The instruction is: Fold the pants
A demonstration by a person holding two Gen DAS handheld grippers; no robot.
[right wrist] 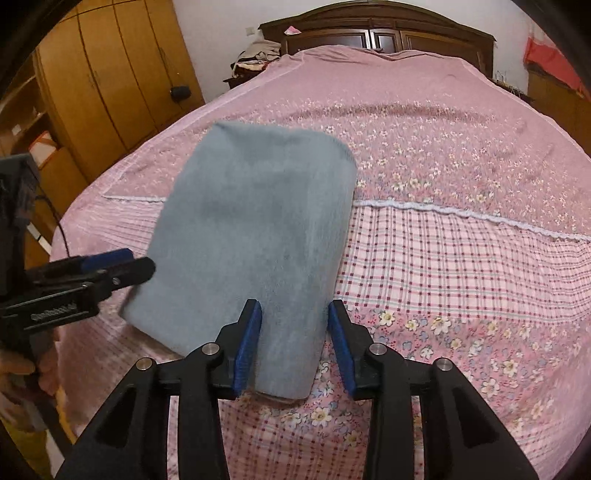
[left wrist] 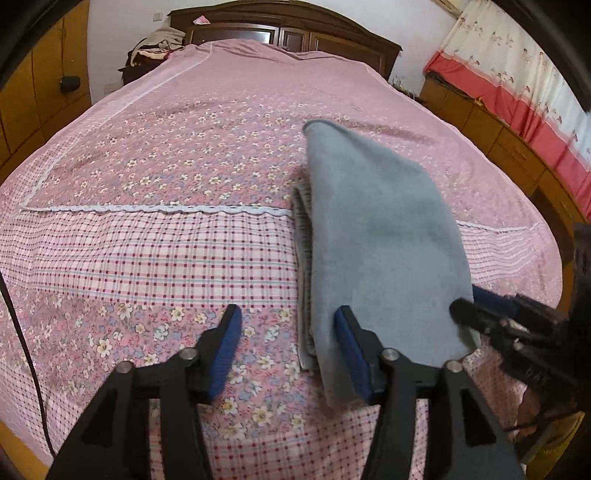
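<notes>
Nearest to us, our left gripper (left wrist: 288, 350) stands with its blue pads wide apart and nothing between them; its right pad sits just at the near left edge of the pants, over the bedspread. Our right gripper (right wrist: 295, 343) is also parted, its pads straddling the near end of the pants (right wrist: 255, 236) without pinching the cloth, as far as we can see; the fabric lies flat in the gap between them. In the left wrist view the right gripper shows blurred at the pants' right edge, so we cannot say more about it from there.

The pants, a soft grey-blue fleece, lie on the bed (left wrist: 147, 251) as a compact oblong bundle, several layers thick, with paler inner layers peeking out along the left side. We judge the folding nearly or fully done: the legs are already doubled up, and what may remain is a last squaring or pressing flat of the stack, or one more fold if a smaller packet is wanted. Both claws having nothing in hold suits a release after a fold.

Farther on, the floral and checked bedspread runs smooth to the dark wooden headboard (right wrist: 376, 26). As for containers, the wooden wardrobe (right wrist: 110, 70) at the left has its doors closed, so we cannot see inside; beside it open shelves hold what look like boxes, too small to tell. A heap of clothes (right wrist: 258, 55) sits by the headboard
</notes>
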